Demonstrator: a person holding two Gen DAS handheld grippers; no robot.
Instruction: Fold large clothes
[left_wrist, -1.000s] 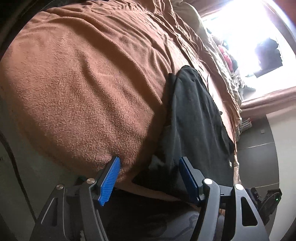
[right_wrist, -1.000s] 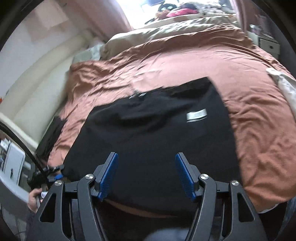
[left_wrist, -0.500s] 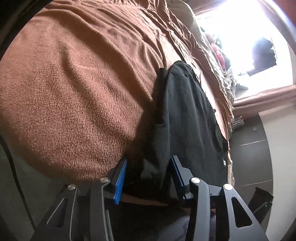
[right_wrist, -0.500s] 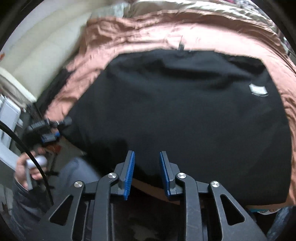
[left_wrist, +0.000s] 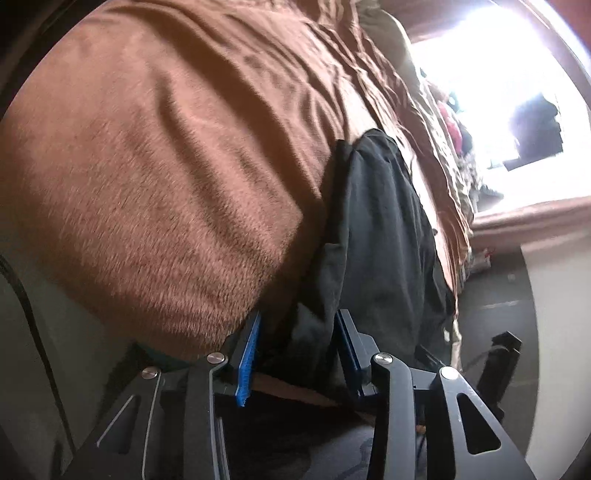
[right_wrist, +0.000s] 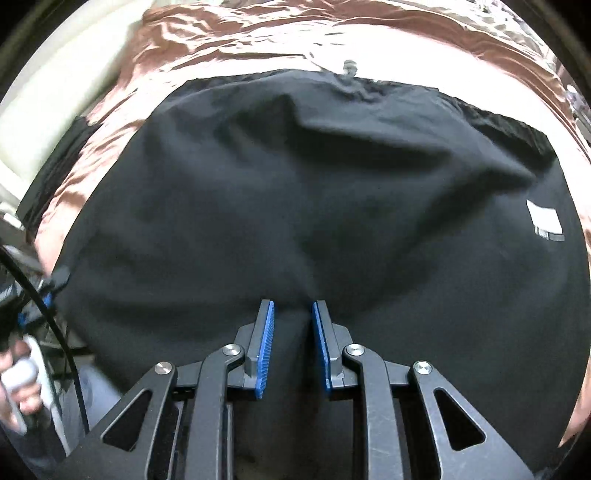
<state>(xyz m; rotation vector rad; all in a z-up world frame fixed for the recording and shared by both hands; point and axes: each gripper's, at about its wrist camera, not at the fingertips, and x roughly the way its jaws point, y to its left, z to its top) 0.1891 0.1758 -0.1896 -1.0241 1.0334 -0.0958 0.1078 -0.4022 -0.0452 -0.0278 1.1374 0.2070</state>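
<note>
A large black garment (right_wrist: 295, 184) lies spread on the bed, with a white label (right_wrist: 545, 221) at its right side. My right gripper (right_wrist: 293, 303) points steeply down at the near hem. Its jaws are closing and pinch a raised ridge of the black cloth, with creases running out from the pinch. In the left wrist view the garment (left_wrist: 376, 229) stretches away along the bed edge. My left gripper (left_wrist: 299, 314) is at its near corner. These jaws are closing too, on a bunch of black cloth beside the brown blanket (left_wrist: 166, 166).
The pink-brown sheet (right_wrist: 240, 40) runs on beyond the garment to rumpled bedding. A bright window (left_wrist: 498, 74) glares at the far end. A person's hand (right_wrist: 18, 391) on a white handle is at the left edge. Dark floor (left_wrist: 491, 280) lies to the right of the bed.
The right gripper dropped toward the near hem and its jaws narrowed from wide open onto a fold. The left jaws narrowed around the garment's corner; that hand stayed about where it was.
</note>
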